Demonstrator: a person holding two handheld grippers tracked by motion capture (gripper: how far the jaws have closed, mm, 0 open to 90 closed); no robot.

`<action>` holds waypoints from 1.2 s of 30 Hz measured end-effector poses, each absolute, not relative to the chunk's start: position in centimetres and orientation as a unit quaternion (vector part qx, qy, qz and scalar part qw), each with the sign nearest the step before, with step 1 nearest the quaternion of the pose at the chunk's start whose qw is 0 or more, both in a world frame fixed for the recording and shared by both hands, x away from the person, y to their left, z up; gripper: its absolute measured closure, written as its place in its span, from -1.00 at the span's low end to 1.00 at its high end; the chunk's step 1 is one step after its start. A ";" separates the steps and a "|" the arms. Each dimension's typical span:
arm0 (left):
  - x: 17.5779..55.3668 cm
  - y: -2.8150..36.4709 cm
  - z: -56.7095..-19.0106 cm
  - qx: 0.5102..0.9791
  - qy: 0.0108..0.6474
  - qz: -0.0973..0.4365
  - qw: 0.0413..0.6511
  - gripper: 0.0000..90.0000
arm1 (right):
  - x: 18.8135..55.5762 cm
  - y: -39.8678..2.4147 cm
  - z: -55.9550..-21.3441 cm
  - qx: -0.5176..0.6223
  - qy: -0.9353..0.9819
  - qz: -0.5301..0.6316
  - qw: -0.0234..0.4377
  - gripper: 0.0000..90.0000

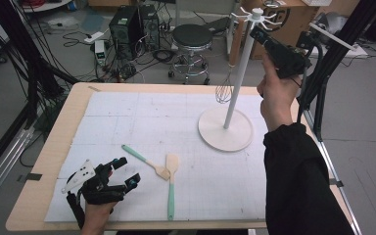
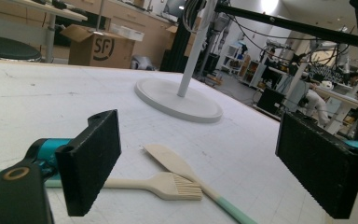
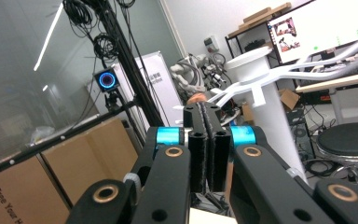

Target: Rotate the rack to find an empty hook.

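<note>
A white hanging stand point(image 1: 240, 73) with hook arms rises from a round base at the table's back right. A wire whisk point(image 1: 223, 90) with a wooden handle hangs from one hook. My right gripper point(image 1: 253, 30) is held high beside the stand's top point(image 3: 261, 88), its jaws shut flat together point(image 3: 208, 140) with nothing between them. Near the front edge lie a teal-handled brush point(image 1: 144, 160) and a teal-handled wooden spatula point(image 1: 171, 188), their heads close together. My left gripper point(image 1: 129, 171) rests low at the front left, open point(image 2: 205, 158), pointing at the brush point(image 2: 168, 185) and spatula point(image 2: 177, 163).
A white mat point(image 1: 142, 117) covers most of the wooden table. Behind the table stand a black stool point(image 1: 192, 36), computer towers point(image 1: 127, 24) and a cardboard box point(image 1: 284, 14). Black frame posts rise at both sides.
</note>
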State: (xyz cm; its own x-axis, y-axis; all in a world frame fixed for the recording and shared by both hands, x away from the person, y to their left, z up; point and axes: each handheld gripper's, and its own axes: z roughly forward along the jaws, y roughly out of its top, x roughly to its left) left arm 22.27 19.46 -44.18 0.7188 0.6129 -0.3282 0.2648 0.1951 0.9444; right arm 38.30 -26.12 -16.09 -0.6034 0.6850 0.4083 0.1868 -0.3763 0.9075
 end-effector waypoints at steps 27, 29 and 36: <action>22.2 19.5 -44.2 0.621 0.355 0.127 0.688 -0.67 | 38.7 -24.3 -15.5 0.402 0.543 0.715 0.175 0.98; 22.2 19.5 -44.2 0.621 0.355 0.127 0.687 -0.67 | 38.5 -24.5 -15.7 0.401 0.542 0.718 0.175 0.98; 22.2 19.4 -44.2 0.624 0.352 0.125 0.687 -0.67 | 37.6 -25.1 -17.5 0.405 0.537 0.721 0.170 0.98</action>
State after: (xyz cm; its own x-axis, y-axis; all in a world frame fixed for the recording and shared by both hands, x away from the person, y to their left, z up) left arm 22.15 19.38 -44.20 0.7205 0.6111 -0.3278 0.2677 0.1909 0.9444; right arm 37.59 -25.07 -17.48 -0.6144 0.6793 0.4013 0.1900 -0.3663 0.9109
